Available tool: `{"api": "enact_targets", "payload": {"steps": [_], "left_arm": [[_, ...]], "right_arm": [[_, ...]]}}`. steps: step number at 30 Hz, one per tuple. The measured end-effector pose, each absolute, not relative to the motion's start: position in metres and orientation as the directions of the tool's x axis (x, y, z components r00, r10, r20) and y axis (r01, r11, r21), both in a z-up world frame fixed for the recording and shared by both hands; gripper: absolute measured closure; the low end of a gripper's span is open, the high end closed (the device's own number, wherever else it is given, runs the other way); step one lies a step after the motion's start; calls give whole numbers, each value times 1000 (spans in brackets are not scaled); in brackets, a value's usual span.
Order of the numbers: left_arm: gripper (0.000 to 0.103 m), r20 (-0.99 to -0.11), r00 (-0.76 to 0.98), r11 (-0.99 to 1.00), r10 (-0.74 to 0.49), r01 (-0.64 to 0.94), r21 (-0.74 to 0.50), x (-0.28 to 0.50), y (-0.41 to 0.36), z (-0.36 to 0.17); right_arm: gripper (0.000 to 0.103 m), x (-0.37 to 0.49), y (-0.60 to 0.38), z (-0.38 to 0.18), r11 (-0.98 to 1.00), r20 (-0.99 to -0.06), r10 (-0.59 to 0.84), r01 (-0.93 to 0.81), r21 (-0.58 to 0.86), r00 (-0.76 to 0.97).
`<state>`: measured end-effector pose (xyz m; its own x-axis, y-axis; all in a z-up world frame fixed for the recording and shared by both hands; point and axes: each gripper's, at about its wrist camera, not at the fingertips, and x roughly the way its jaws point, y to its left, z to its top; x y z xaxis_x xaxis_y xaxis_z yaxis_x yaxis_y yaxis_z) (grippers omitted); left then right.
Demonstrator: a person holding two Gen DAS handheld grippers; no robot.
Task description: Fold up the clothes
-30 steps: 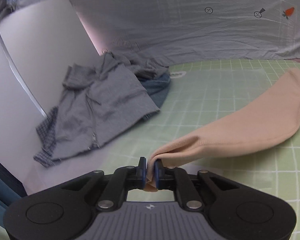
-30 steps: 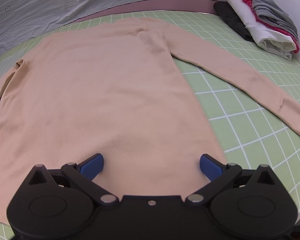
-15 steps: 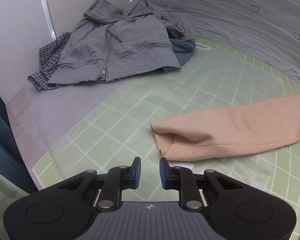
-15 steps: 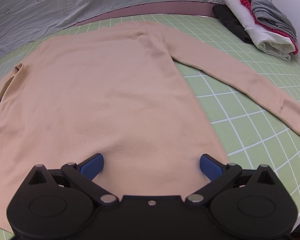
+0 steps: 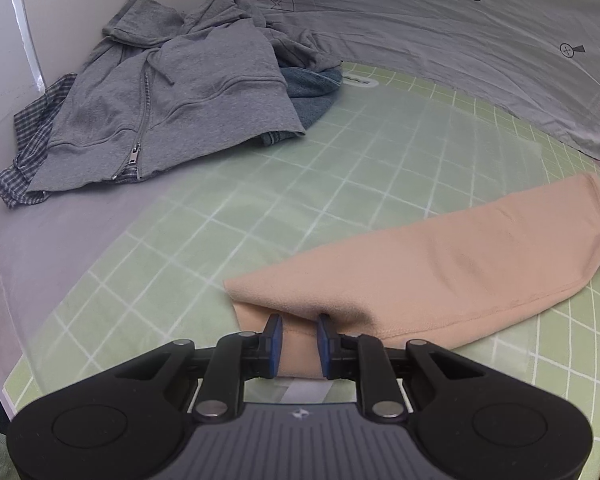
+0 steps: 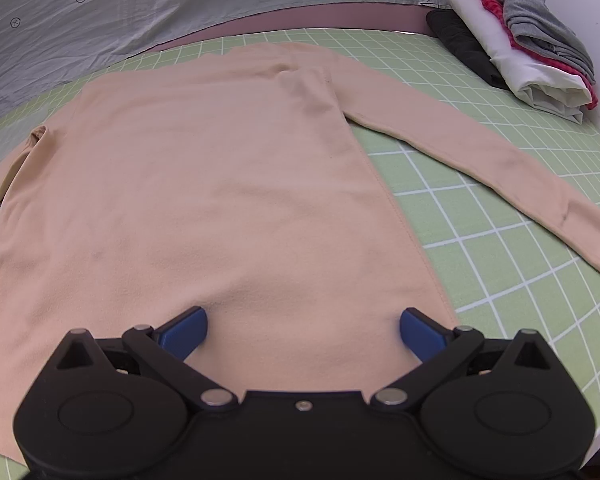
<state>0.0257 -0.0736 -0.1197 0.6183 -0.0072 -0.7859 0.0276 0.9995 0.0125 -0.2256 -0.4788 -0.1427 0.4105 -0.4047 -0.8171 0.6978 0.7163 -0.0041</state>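
A beige long-sleeved top [image 6: 204, 184] lies flat on the green grid mat [image 6: 500, 264], both sleeves spread out. Its left sleeve [image 5: 440, 264] lies across the mat in the left wrist view. My left gripper [image 5: 299, 326] is open a little, its fingers straddling the cuff end of that sleeve. My right gripper [image 6: 302, 330] is wide open and empty, low over the hem of the top.
A grey zip hoodie [image 5: 172, 88] lies heaped on a plaid shirt [image 5: 28, 152] and jeans [image 5: 312, 88] at the mat's far left. A stack of folded clothes [image 6: 528, 52] sits at the far right. A grey printed sheet [image 6: 140, 4] hangs behind.
My left gripper let go of the sleeve cuff, which dropped onto the mat, then came back down with its fingers around the cuff end. The right gripper has barely moved.
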Motion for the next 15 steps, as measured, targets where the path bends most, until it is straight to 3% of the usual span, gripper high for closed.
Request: {"api": "enact_targets", "payload": {"steps": [6,10,15], "left_arm": [[82,-778,626,999,-46,25,-39,27,-67,-122],[95,-772,633,998,-53,49,-28,26,-71,-122],[99,-758,652,999,-31,37,-9,20,-71,-116]], "right_arm": [[0,-226,-478,-143,714,-814,-409,700,-4,413],[0,-226,-478,-143,711,-813,-412,703,-4,413],[0,-226,-479,-143,712,-813,-411,703,-4,412]]}}
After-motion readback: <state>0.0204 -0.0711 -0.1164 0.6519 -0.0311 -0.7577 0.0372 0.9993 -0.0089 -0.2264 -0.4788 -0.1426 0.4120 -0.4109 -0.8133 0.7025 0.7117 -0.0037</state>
